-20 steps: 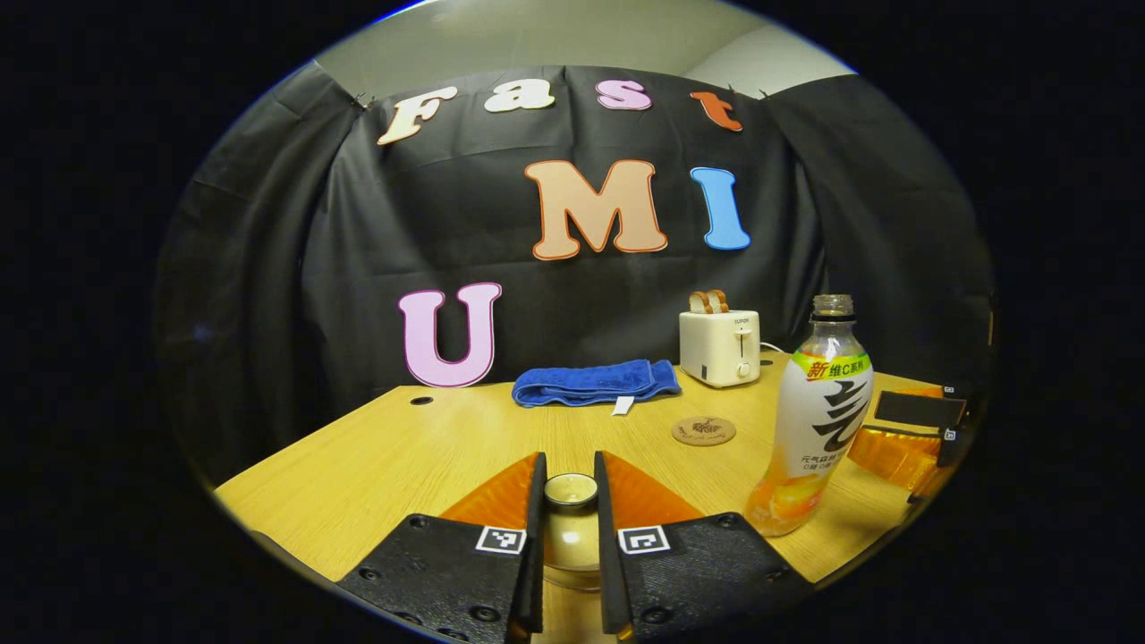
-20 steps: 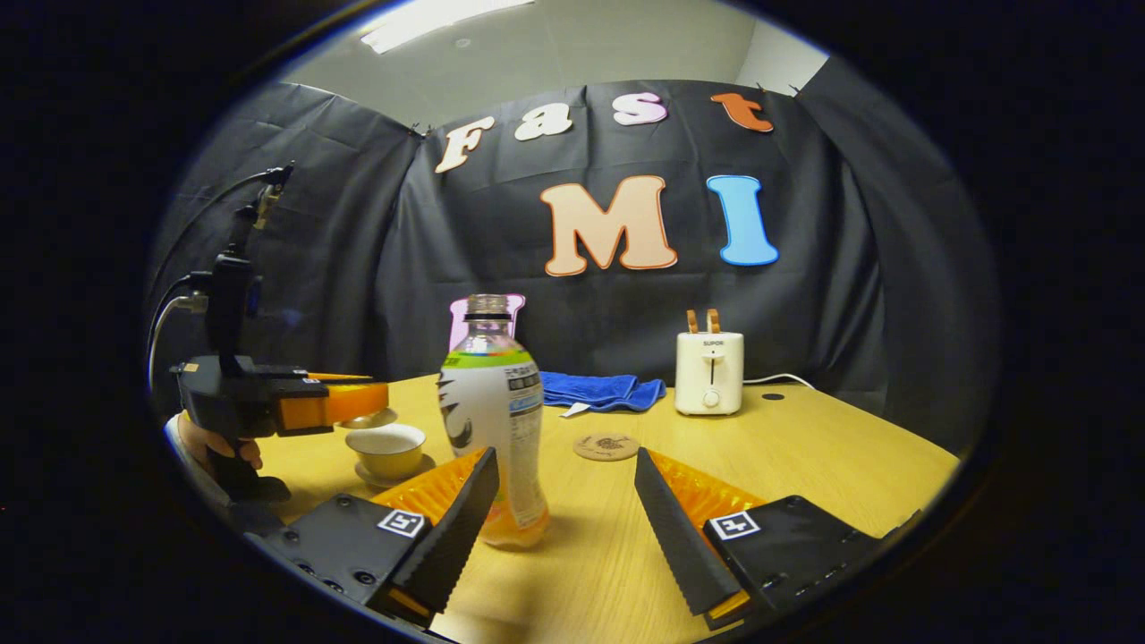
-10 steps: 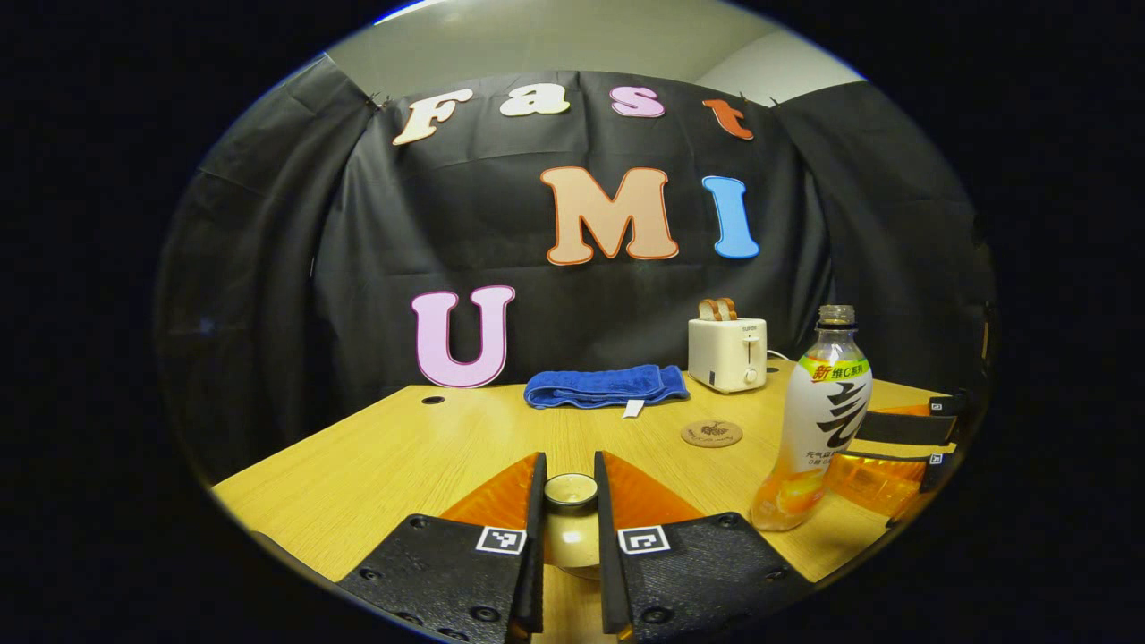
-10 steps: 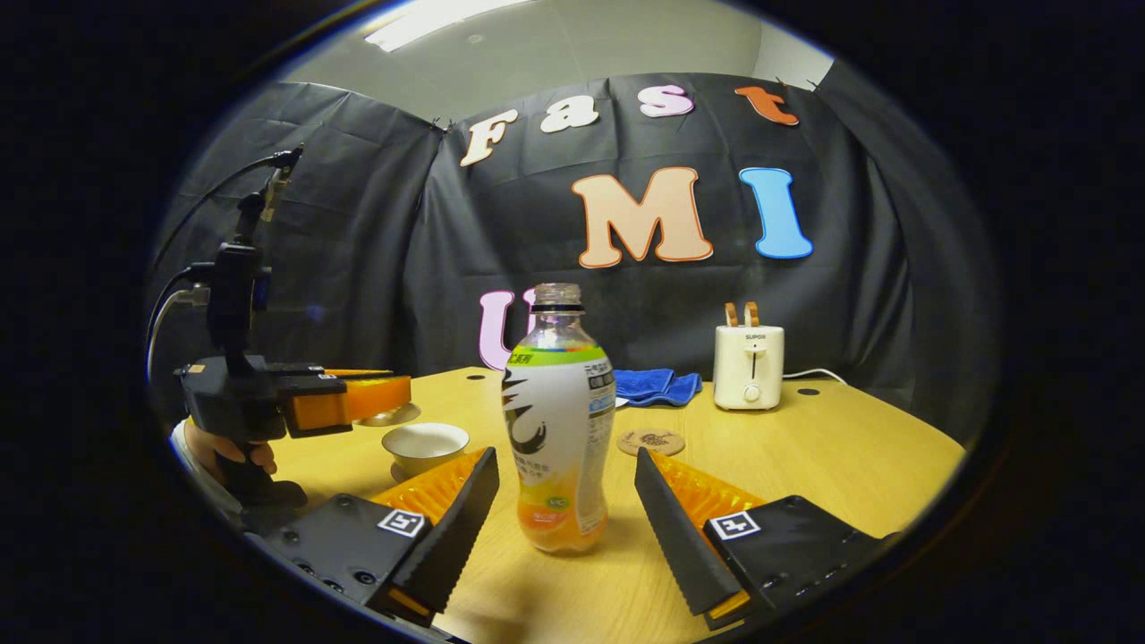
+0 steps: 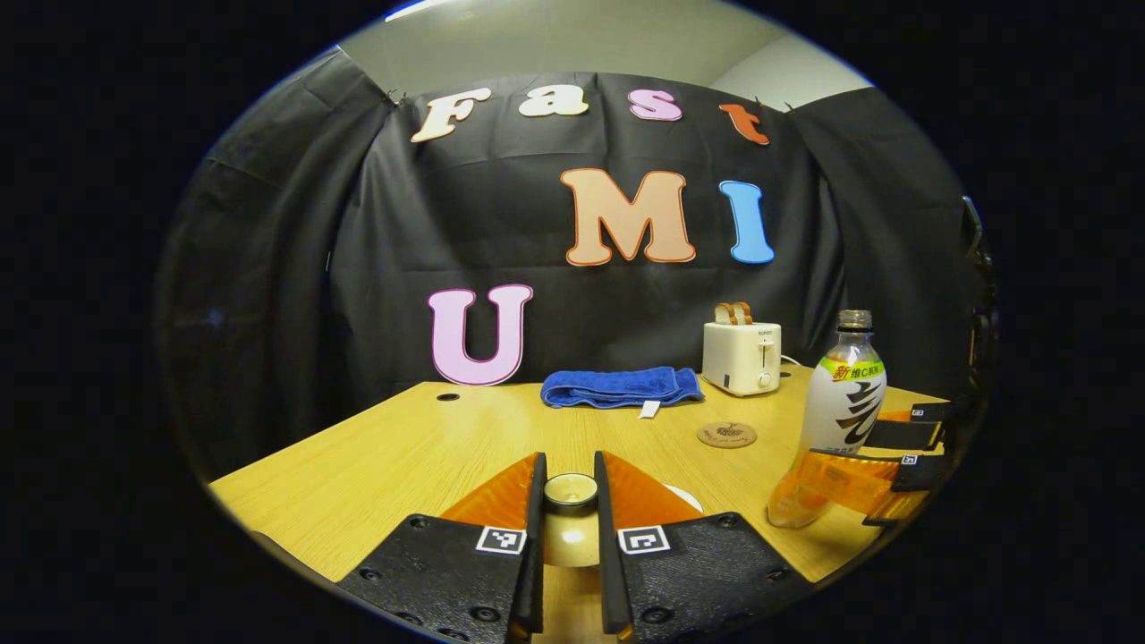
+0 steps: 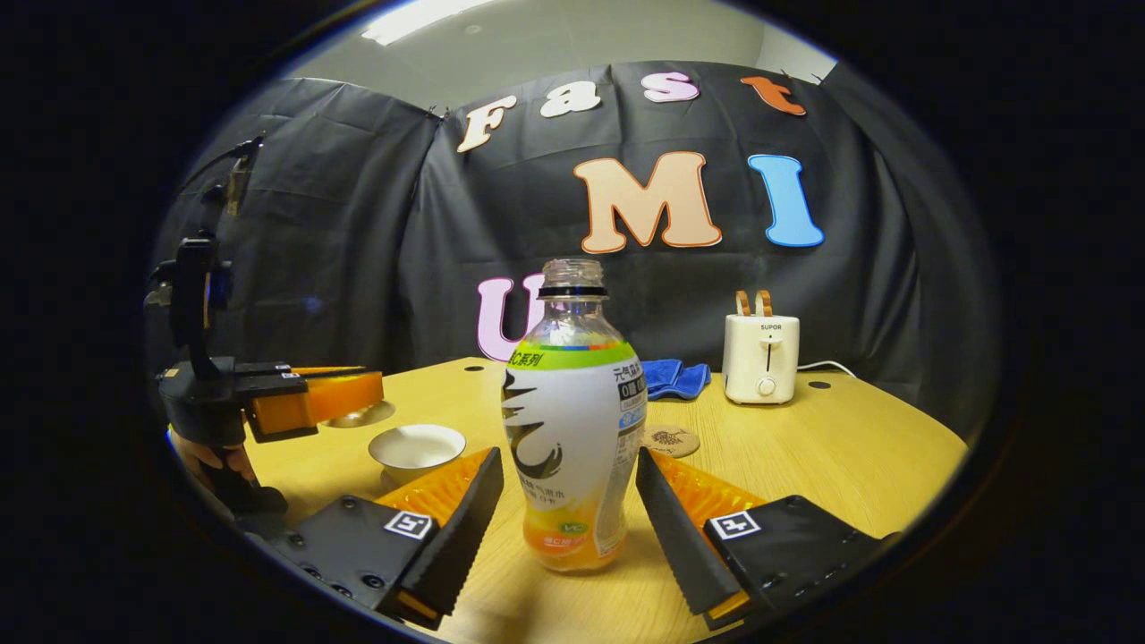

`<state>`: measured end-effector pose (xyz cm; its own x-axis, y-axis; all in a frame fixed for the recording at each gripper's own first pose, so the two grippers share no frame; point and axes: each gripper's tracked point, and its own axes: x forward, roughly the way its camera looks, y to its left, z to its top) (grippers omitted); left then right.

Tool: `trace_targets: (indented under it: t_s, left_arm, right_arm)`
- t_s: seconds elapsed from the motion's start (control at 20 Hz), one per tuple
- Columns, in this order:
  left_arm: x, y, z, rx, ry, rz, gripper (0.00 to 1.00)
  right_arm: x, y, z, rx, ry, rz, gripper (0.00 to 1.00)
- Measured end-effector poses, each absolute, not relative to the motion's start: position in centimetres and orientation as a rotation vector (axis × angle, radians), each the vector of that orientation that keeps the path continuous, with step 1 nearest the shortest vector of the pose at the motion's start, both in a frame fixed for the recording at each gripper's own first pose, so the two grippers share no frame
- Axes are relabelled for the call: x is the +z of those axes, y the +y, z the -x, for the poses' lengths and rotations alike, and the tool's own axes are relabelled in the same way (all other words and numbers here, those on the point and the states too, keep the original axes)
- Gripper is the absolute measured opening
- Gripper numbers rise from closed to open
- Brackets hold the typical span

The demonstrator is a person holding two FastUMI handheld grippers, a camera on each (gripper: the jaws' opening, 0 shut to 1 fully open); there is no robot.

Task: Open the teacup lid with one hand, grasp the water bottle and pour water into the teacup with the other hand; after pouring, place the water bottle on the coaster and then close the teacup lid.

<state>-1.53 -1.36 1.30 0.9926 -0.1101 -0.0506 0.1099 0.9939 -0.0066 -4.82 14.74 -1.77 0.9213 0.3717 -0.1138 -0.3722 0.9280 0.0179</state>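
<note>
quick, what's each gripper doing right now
Left gripper: shut on the small round teacup lid, held above the table.
Right gripper: open, its two fingers either side of the uncapped plastic water bottle, not yet pressing it.

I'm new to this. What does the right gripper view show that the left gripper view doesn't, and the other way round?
Right gripper view: the uncovered teacup, a hand holding the left gripper seen from the side, and the right gripper open with the water bottle standing between its fingers.

Left gripper view: a close look at the teacup lid, its knob pinched between the left gripper's fingers.

Both: the water bottle, the coaster, the toaster, the blue towel and the wooden table.
</note>
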Motion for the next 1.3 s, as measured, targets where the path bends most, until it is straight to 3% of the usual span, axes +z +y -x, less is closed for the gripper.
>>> trace_targets:
  t_s: [0.05,0.15,0.25,0.75,0.95,1.3]
  left_arm:
    - [1.3,-1.2,1.6,-0.108,0.052,0.007,0.23]
    - [1.2,-0.9,1.6,-0.103,0.052,0.023,0.22]
    - [1.1,-0.7,1.6,-0.098,0.054,0.036,0.22]
    - [1.3,1.5,1.7,-0.053,0.044,0.058,0.23]
    - [1.2,2.1,1.7,-0.048,0.045,0.057,0.23]
    - [1.5,4.2,1.8,-0.02,0.036,0.064,0.23]
  right_arm:
    - [-2.0,14.8,4.7,0.378,0.119,0.005,0.93]
    - [-2.2,15.2,4.4,0.391,0.131,0.011,0.76]
    - [-2.2,15.4,4.1,0.398,0.128,0.03,0.73]
    - [-1.7,15.0,1.9,0.37,0.078,0.349,0.71]
    - [0.1,15.4,1.3,0.363,-0.019,0.487,0.64]
    - [1.3,16.4,0.8,0.353,-0.158,0.817,0.64]
